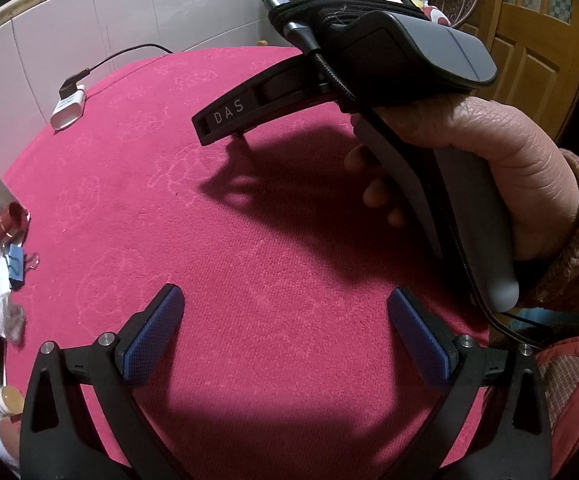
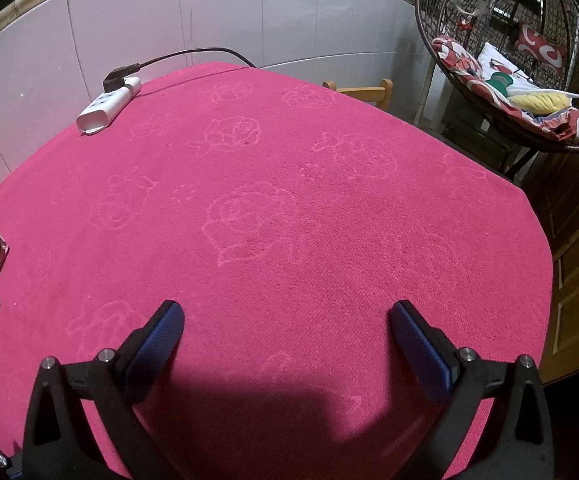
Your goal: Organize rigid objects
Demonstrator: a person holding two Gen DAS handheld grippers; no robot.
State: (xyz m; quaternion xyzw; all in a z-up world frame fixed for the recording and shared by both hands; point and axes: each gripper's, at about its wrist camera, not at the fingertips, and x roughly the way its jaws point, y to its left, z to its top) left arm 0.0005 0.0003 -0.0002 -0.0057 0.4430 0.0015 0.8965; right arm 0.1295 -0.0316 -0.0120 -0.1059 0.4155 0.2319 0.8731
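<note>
Small rigid oddments, a blue binder clip (image 1: 15, 262) and a red round cup (image 1: 7, 224), heaped at the left frame edge beside the pink embroidered cloth-covered desk (image 1: 249, 220); left gripper (image 1: 285, 332) and right gripper (image 2: 285, 340) jaws spread, empty, seemingly poised for a first pick.

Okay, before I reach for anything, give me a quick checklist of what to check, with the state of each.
1. Left gripper open, nothing between its pads: ok.
2. Right gripper open and empty: ok.
3. Red cloth bare ahead of both grippers: ok.
4. Power strip and its cable at the far edge, out of the way: ok.
5. Blue binder clip and red cup within view: ok, at the far left edge.
6. Other small items at left: cannot tell what they are.
</note>
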